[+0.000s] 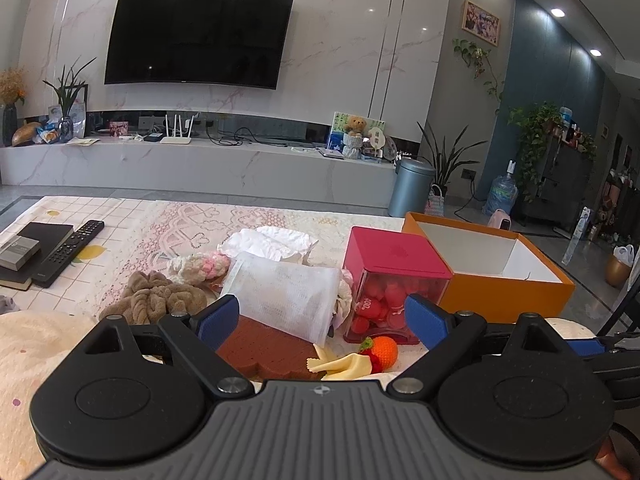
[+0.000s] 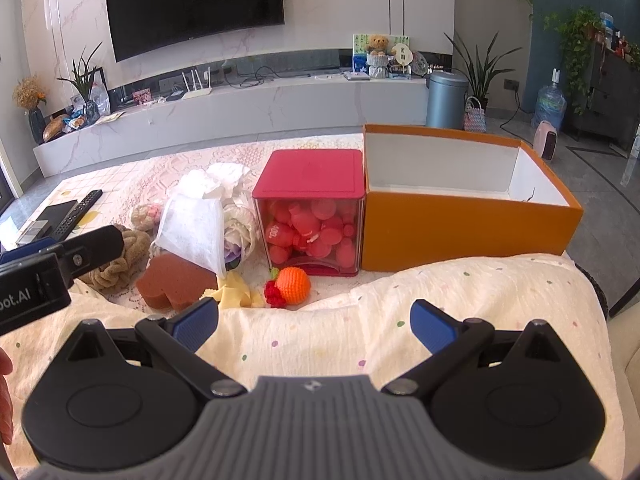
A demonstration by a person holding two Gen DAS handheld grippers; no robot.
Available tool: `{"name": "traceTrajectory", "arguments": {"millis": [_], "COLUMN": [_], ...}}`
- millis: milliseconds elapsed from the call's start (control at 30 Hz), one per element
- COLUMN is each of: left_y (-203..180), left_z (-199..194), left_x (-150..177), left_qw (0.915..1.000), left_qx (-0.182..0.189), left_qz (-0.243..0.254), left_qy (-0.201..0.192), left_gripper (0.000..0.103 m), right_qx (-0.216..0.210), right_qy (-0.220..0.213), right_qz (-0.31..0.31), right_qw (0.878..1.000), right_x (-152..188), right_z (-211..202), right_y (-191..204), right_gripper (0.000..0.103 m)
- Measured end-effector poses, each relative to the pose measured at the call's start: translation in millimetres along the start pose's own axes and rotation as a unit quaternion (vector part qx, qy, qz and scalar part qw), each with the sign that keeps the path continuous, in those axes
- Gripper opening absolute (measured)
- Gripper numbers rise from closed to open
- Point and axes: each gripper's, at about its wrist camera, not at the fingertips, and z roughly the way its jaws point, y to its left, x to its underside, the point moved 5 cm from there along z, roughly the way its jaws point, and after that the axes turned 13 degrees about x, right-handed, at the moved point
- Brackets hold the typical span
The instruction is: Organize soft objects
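A heap of soft things lies on the patterned tablecloth: a brown heart-shaped sponge (image 1: 268,350) (image 2: 174,282), a white mesh pouch (image 1: 286,300) (image 2: 194,226), a brown knotted plush (image 1: 154,296) (image 2: 116,260), yellow cloth pieces (image 1: 340,364) (image 2: 234,292), an orange crochet ball with red berries (image 1: 384,352) (image 2: 292,285), and white crumpled cloth (image 1: 272,242). An open orange box (image 1: 508,300) (image 2: 464,228) stands to the right, empty. My left gripper (image 1: 320,320) is open, just above the sponge. My right gripper (image 2: 314,320) is open over a cream cushion, short of the heap.
A red-lidded clear cube (image 1: 392,280) (image 2: 312,216) full of red balls stands between the heap and the orange box. A remote (image 1: 72,250) and books (image 1: 28,252) lie at the far left. A cream dotted cushion (image 2: 400,320) covers the near edge.
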Motion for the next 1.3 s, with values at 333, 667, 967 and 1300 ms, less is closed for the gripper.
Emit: {"name": "traceTrajectory", "arguments": {"millis": [333, 667, 967, 1300], "left_y": [15, 40, 53, 61], "left_z": [11, 28, 43, 57], "left_x": [11, 32, 37, 47], "left_qw": [0.9987, 0.9940, 0.9911, 0.9905], "left_qx": [0.002, 0.004, 0.001, 0.000], "left_qz": [-0.011, -0.036, -0.047, -0.028], "left_qy": [0.049, 0.103, 0.125, 0.135], "left_gripper": [0.103, 0.083, 0.071, 0.070], "right_qx": [-0.013, -0.053, -0.126, -0.144], "right_qy": [0.027, 0.027, 0.058, 0.121], "right_qz": [-0.008, -0.061, -0.073, -0.093], "right_qw": [1.000, 0.996, 0.988, 0.978], "right_x": [4, 5, -2, 7], "right_z": [19, 48, 77, 140], "right_y": [4, 28, 58, 96], "right_gripper": [0.100, 0.071, 0.057, 0.040]}}
